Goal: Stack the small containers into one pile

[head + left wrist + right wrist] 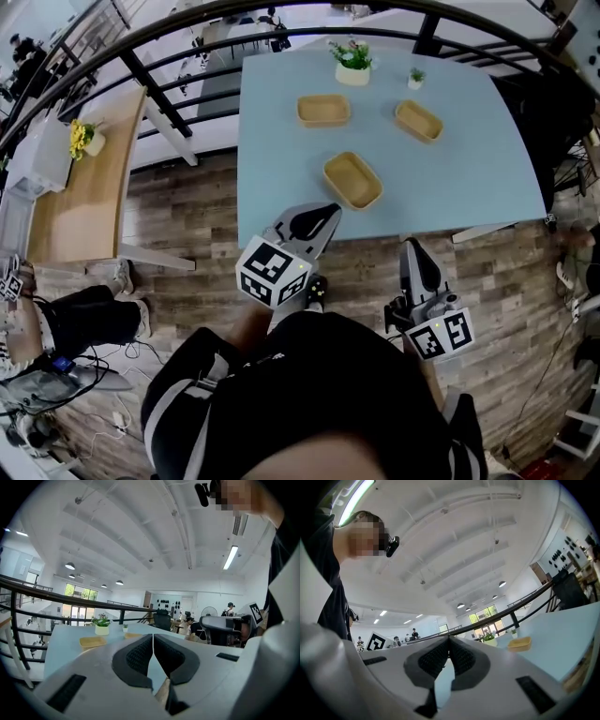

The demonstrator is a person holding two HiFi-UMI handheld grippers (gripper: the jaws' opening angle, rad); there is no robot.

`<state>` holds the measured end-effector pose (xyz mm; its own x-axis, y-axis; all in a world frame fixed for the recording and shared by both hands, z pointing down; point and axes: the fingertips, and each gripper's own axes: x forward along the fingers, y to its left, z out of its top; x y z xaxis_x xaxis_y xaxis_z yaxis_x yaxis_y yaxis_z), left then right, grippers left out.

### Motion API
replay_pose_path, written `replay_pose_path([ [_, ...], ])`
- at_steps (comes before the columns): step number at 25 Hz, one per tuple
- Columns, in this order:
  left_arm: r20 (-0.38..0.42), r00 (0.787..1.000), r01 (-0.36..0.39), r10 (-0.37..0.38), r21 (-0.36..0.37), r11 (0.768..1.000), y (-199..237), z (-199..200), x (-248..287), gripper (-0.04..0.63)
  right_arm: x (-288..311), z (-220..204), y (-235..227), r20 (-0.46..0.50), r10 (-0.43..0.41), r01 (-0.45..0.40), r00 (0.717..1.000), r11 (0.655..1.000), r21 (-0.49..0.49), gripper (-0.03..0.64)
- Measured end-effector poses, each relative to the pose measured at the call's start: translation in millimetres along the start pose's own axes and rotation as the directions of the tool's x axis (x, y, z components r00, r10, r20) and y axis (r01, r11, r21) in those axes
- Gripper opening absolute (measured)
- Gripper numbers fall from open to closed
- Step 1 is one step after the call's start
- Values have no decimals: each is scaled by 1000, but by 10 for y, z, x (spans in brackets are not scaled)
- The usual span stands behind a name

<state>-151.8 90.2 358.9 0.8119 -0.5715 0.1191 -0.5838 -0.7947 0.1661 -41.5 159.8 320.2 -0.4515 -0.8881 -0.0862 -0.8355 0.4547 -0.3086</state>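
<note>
Three shallow tan containers lie apart on the light blue table [281,159]: one at the back middle [323,110], one at the back right [418,120], one nearer the front [352,179]. My left gripper [322,217] is shut and empty, its tips just over the table's front edge, short of the nearest container. My right gripper [413,251] is shut and empty, held off the table below its front edge. The left gripper view shows the shut jaws [153,637] and a tan container [93,641] beyond. In the right gripper view, past the shut jaws [449,641], lies another container [519,643].
A potted plant in a white pot [352,62] and a tiny potted plant [415,78] stand at the table's far edge. A dark railing [159,33] curves behind the table. A wooden side table [80,178] with yellow flowers [81,137] is at the left. A seated person's legs [84,314] are low left.
</note>
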Motion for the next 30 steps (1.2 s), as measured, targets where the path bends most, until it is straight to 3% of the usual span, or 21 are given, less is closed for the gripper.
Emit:
replay_pose_path([
  [12, -1, 1000, 8, -8, -34, 999, 446, -12, 99, 20, 429, -72, -58, -47, -20, 18, 999, 999, -47, 0],
  [21, -50, 999, 5, -6, -30, 1000, 467, -145, 390, 20, 445, -184, -406, -85, -46, 46, 995, 999, -7, 0],
  [30, -52, 992, -114, 113, -10, 993, 511, 22, 682, 20, 688, 15, -839, -82, 79, -75, 994, 996, 45, 2],
])
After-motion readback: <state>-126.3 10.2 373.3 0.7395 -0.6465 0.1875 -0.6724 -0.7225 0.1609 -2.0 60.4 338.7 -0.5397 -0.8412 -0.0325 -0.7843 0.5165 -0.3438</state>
